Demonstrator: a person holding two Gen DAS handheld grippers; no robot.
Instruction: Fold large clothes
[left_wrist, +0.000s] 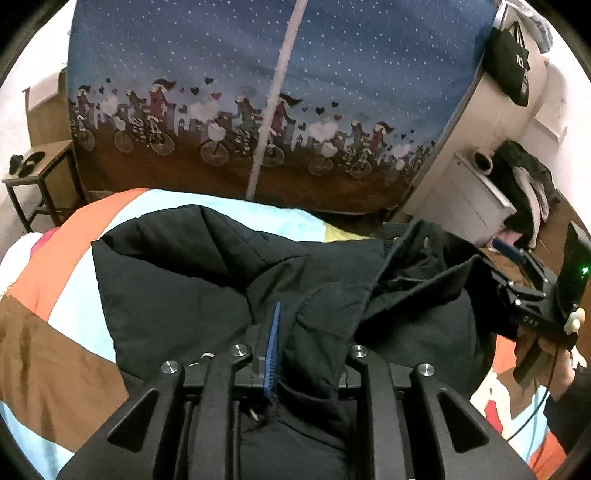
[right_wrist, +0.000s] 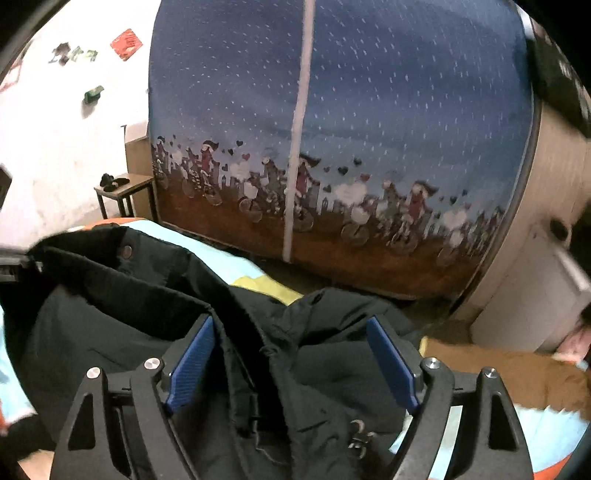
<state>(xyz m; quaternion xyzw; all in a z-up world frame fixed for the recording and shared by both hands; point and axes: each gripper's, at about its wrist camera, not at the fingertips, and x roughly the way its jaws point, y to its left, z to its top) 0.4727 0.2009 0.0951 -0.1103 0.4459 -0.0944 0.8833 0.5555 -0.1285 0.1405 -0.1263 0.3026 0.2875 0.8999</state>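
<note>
A black padded jacket (left_wrist: 177, 280) lies spread on a patchwork bedspread (left_wrist: 48, 332) of orange, pale blue and brown. My left gripper (left_wrist: 295, 325) sits low in the left wrist view, shut on a thick fold of the jacket. One blue pad (left_wrist: 273, 343) shows; fabric hides the other finger. In the right wrist view my right gripper (right_wrist: 291, 328) stands wide open. Both blue pads (right_wrist: 192, 365) show, and the jacket's (right_wrist: 110, 317) zip edge runs loosely between them without being pressed. The right gripper (left_wrist: 532, 299) also shows at the right of the left wrist view, held by a hand (left_wrist: 565, 373).
Behind the bed stands a blue fabric wardrobe (left_wrist: 258, 92) printed with cyclists. A small wooden table (left_wrist: 40, 177) is at the left. A white cabinet (left_wrist: 465, 199) with dark clothes piled beside it is at the right. A brown garment (right_wrist: 517, 376) lies on the bed's right side.
</note>
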